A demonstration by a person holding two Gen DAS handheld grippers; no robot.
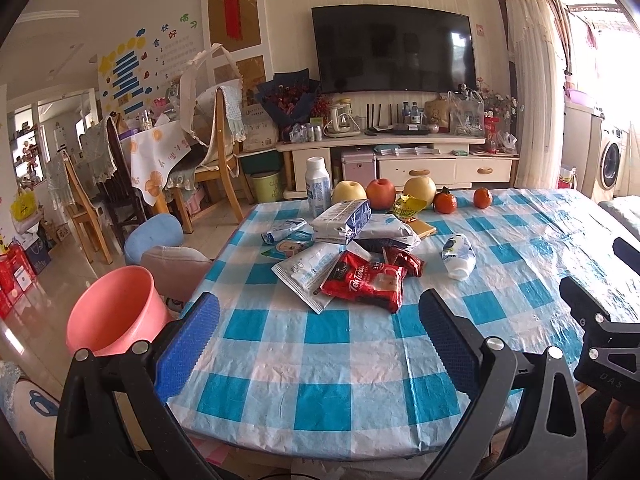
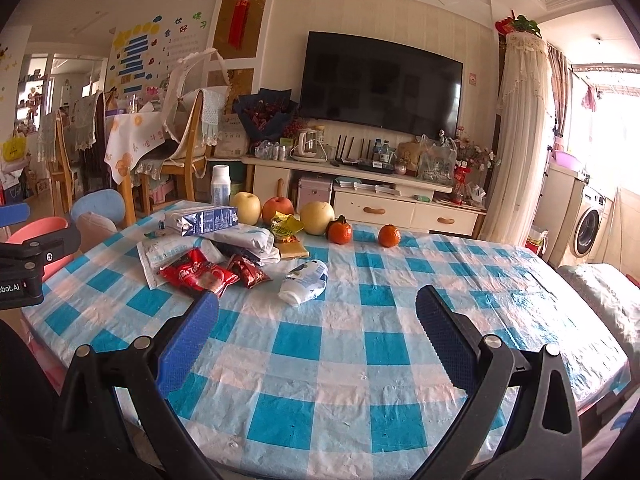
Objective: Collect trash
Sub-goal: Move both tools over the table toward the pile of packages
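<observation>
Left tongs point(image 1: 320, 320): jaws spread wide, empty, bottom of frame
Right tongs point(image 2: 318, 320): jaws wide, empty
Red wrapper point(image 1: 366, 284): just beyond left tongs, centre, long axis left-right; left is nearer
Pink bin point(image 1: 114, 312): lower left, beside surface point(image 1: 320, 376)

Pretty lived-in living room. A big dark TV point(image 1: 394, 50) is mounted on a cream panelled wall above a white TV cabinet point(image 1: 400, 160) loaded with clutter. Wooden chairs point(image 1: 216, 140) are draped with lace covers at left, a red knot ornament point(image 2: 247, 2) is hung up high, and strong daylight is let in past the curtain point(image 2: 520, 136) by the washing machine point(image 2: 588, 226).
</observation>
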